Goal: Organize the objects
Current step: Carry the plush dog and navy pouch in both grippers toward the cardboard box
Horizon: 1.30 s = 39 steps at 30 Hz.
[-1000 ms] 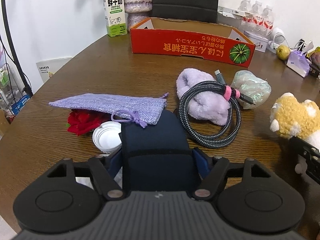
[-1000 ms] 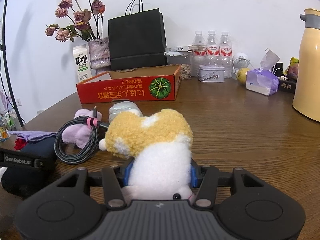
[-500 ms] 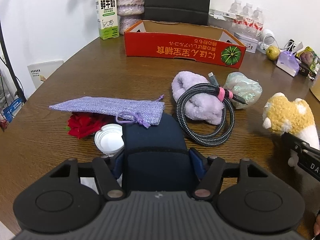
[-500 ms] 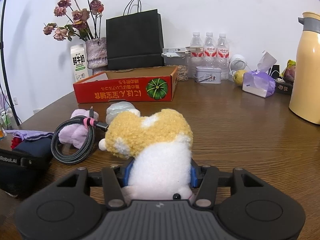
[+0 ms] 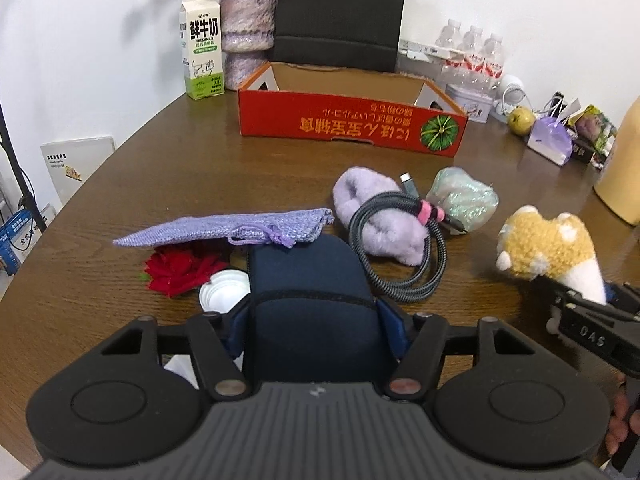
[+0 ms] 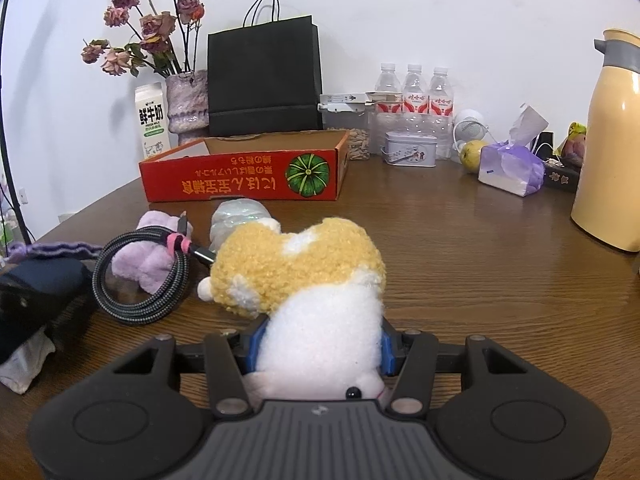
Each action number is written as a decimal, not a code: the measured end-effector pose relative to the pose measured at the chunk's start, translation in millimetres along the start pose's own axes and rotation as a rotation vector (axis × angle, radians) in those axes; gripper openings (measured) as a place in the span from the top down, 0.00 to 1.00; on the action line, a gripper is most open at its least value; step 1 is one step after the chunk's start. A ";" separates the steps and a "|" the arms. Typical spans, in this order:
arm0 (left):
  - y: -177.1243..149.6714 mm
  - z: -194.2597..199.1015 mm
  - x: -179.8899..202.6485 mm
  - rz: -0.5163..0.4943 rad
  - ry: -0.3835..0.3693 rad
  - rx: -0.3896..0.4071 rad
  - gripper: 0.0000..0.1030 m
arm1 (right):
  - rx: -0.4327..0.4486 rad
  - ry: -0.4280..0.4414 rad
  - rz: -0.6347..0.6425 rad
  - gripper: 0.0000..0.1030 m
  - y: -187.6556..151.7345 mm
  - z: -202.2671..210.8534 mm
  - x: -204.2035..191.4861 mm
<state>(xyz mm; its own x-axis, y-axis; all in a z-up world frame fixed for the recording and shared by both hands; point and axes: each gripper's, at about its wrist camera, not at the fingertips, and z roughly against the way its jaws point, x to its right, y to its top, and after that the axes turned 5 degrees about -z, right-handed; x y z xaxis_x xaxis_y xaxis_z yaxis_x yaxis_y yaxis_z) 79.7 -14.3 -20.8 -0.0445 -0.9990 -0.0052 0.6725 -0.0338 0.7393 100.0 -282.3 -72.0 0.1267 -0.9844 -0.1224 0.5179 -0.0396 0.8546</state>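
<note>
The left gripper clamps a soft, probably padded navy pouch mid-body, while the right gripper squeezes a light, squashy plush toy.

The left gripper points downward, its fingers clamped on either side of a dark blue pouch; its jaws have just been closing. The right gripper tilts down, fingers pressed against a plush toy between them.
</note>
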 end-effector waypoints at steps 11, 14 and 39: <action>4.3 20.8 -4.8 -0.008 -0.049 0.055 0.37 | 0.004 -0.040 0.010 0.51 0.2 -0.2 -2.1; 5.0 24.2 -7.8 -0.002 -0.054 0.063 0.37 | 0.008 -0.051 0.014 0.51 0.5 -0.1 -2.5; 20.9 57.0 -15.6 -0.007 -0.069 0.156 0.38 | 0.097 0.053 0.049 0.51 25.7 31.4 -47.0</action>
<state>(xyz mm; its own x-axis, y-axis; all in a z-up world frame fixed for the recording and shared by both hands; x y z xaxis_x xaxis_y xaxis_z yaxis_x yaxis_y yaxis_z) 52.4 2.3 33.1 -0.1036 -0.9941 0.0314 0.5492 -0.0308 0.8351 80.8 -242.5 -28.4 0.1958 -0.9751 -0.1040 0.4264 -0.0109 0.9044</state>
